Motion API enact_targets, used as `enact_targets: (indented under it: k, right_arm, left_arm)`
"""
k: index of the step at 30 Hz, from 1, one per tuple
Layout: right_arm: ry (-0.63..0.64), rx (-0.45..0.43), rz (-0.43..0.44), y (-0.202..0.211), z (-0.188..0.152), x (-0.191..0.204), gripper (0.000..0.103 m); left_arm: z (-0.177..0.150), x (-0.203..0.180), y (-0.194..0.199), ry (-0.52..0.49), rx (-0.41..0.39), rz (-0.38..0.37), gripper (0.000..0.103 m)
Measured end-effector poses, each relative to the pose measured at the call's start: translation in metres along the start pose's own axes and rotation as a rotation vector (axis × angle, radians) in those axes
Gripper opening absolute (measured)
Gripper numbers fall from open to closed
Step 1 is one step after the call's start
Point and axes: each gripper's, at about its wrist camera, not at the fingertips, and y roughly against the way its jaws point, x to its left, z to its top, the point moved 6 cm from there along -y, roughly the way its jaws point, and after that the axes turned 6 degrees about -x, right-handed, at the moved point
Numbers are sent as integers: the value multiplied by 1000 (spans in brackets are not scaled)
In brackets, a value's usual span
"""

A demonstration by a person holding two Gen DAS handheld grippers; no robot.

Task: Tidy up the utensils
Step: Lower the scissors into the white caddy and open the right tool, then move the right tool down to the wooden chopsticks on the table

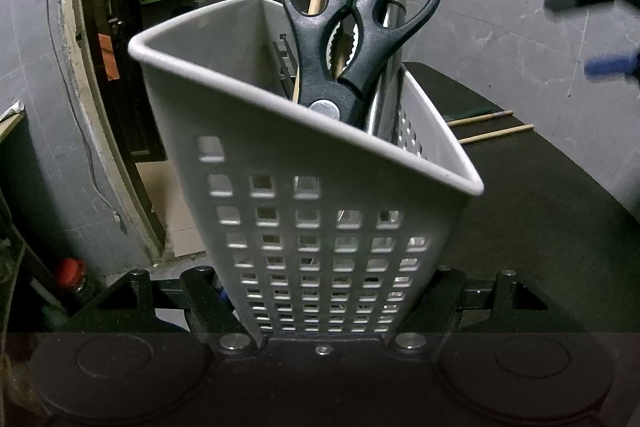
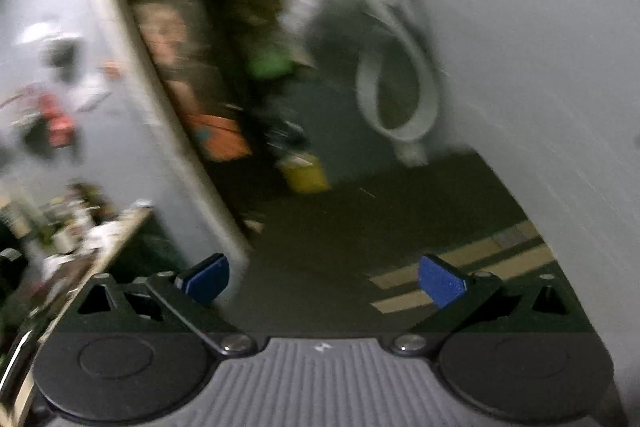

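Holding the white perforated plastic caddy (image 1: 320, 195) clamped in the left gripper (image 1: 320, 323), the person would do best lowering the wide-open, empty right gripper (image 2: 324, 279) squarely astride the wooden chopsticks (image 2: 460, 267) just ahead to its right.

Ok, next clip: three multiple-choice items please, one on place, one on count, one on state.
1. Where are the scissors?
A. on the table
B. in the white holder
C. in the right hand-held gripper

2. How many chopsticks lie on the table?
A. two
B. four
C. none

3. The right hand-held gripper is:
A. shut on a spoon
B. open, empty
C. shut on chopsticks

Answers: B, handles stick up above the holder's rim; A, two sticks lie beyond the holder; B, blue pads stand apart with nothing between.
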Motion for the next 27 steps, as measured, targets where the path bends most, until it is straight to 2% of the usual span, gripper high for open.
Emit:
enact_targets:
  k: [6,9,12,15,27]
  right_arm:
    - [-213,114,-252,-42,-38,-67,103]
    - [-296,112,-333,-65,-50,-92,103]
    - [-318,102,-399,-91,-52,-109,103]
    - [-342,84,-435,-113,-49,-119,103]
    - [-284,49,-525,-184,-34,-125,103]
  left_arm:
    - [1,-2,-1,-3,10,7,76]
    - [1,-3,-2,-3,15,10,76]
    - [2,-3,-3,-5,19,10,76]
    - [2,-2,-4,-4,22,9,76]
    - [4,1,-6,6,27,4,76]
